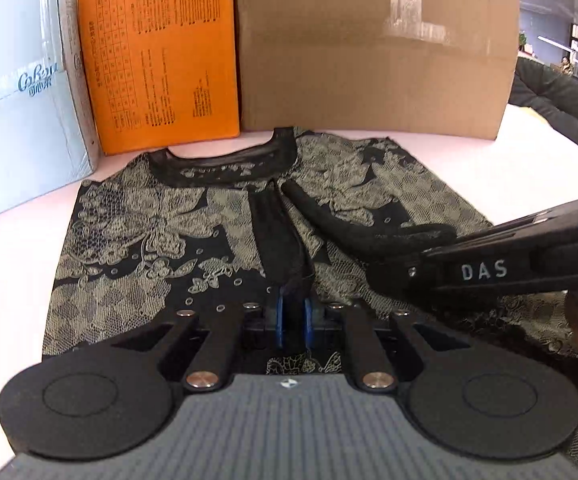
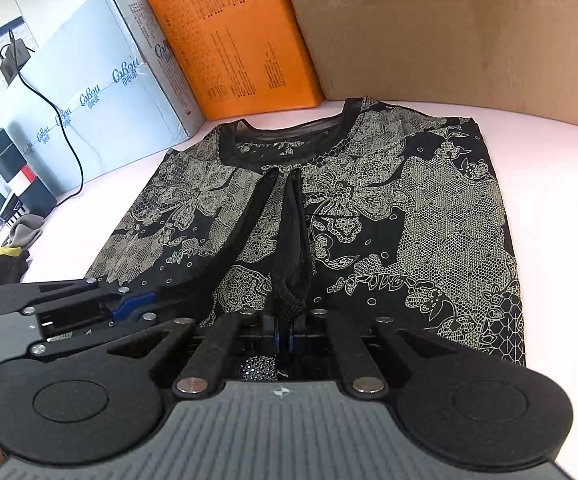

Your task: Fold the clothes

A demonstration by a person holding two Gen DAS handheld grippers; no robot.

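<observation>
A black top with a beige lace print (image 1: 161,240) lies flat on the pale pink table (image 1: 17,264), its neckline (image 1: 225,166) toward the boxes. My left gripper (image 1: 294,322) is shut on a black-edged strip of the top that runs up toward the collar. The right gripper (image 1: 389,268) comes in from the right, gripping a second black edge. In the right wrist view the top (image 2: 429,208) fills the middle, and my right gripper (image 2: 285,334) is shut on a black mesh fold. The left gripper (image 2: 145,302) lies just to its left, low over the cloth.
A white box (image 1: 21,100), an orange box (image 1: 161,52) and a large cardboard box (image 1: 369,48) line the table's far edge. A black cable (image 2: 65,132) hangs over the white box. Dark clothes (image 2: 5,256) are piled off the table's left side.
</observation>
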